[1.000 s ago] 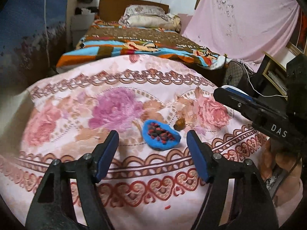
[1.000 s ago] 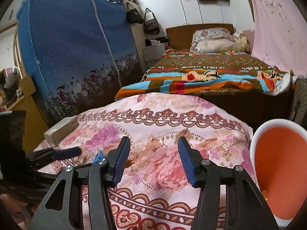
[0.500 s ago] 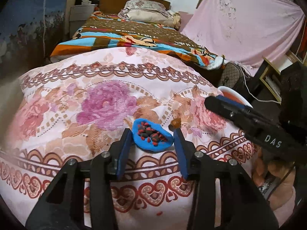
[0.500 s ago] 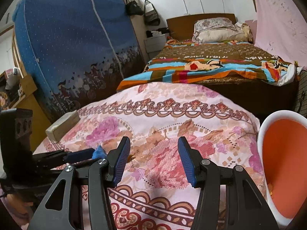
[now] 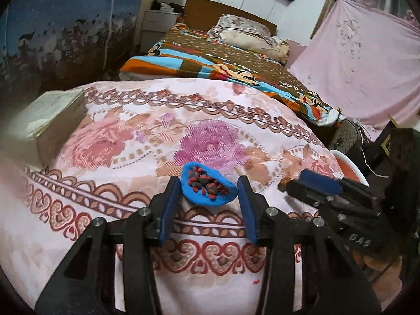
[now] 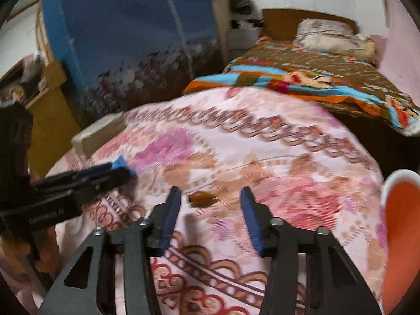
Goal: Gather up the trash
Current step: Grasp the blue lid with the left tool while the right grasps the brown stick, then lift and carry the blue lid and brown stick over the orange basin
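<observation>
Left wrist: left claw (image 5: 208, 183) pinches blue scrap (image 5: 207, 187).

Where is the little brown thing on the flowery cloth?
In the right wrist view the little brown thing lies on the flowery cloth, just ahead of the right gripper, nearer its left finger, with the orange bin off right.

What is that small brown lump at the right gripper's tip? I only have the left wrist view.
Observer: A brown scrap lying on the pink floral cloth, between the right gripper's fingers. Its jaws have just been closing, but the pads aren't touching it.
Operator: Centred?
Observer: No, it lies nearer its left-hand finger.
Operator: And the bin?
Observer: The white bin with the orange inside stands to that gripper's right, past the cloth's edge.
</observation>
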